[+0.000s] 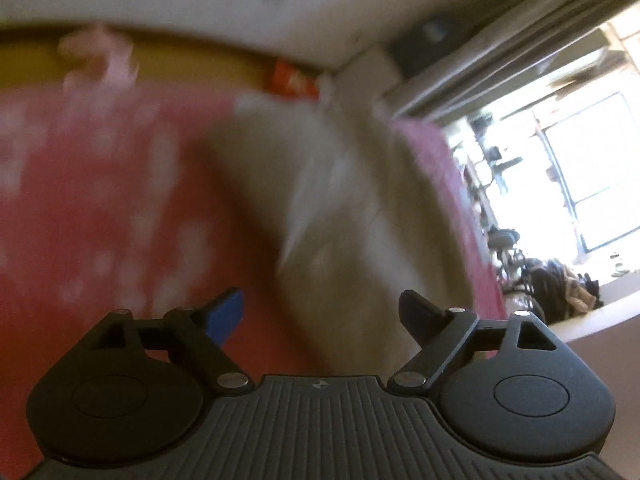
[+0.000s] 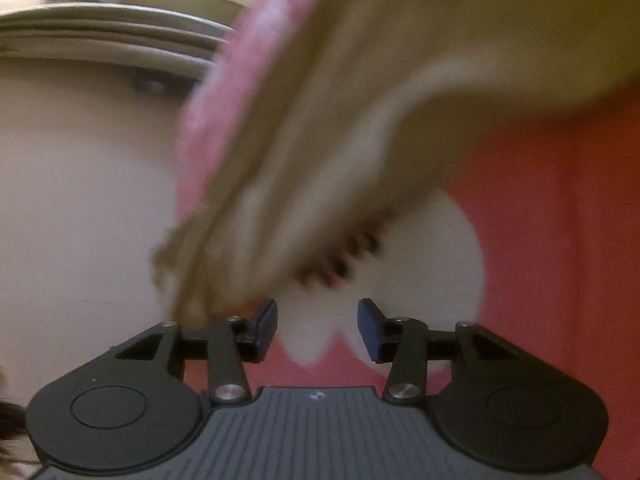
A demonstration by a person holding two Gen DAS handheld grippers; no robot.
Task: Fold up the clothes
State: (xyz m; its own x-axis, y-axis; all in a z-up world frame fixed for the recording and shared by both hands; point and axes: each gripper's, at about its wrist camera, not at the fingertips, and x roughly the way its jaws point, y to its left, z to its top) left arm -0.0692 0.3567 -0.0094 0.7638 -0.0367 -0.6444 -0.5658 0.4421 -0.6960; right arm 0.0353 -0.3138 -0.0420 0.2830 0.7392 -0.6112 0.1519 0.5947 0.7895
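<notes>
Lying at 12 o'clock: beige garment point(image 1: 352, 216), blurred, on red patterned cover point(image 1: 100, 200).
Left gripper point(image 1: 322, 312): jaws spread wide, nothing held.
Right gripper point(image 2: 318, 320): jaws apart, unloaded; garment point(image 2: 320, 140) hangs at 11 o'clock.

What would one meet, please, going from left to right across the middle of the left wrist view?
Red patterned cloth → beige garment → pink strip of the cloth's edge → bright window. Motion blur hides finer detail.
</notes>
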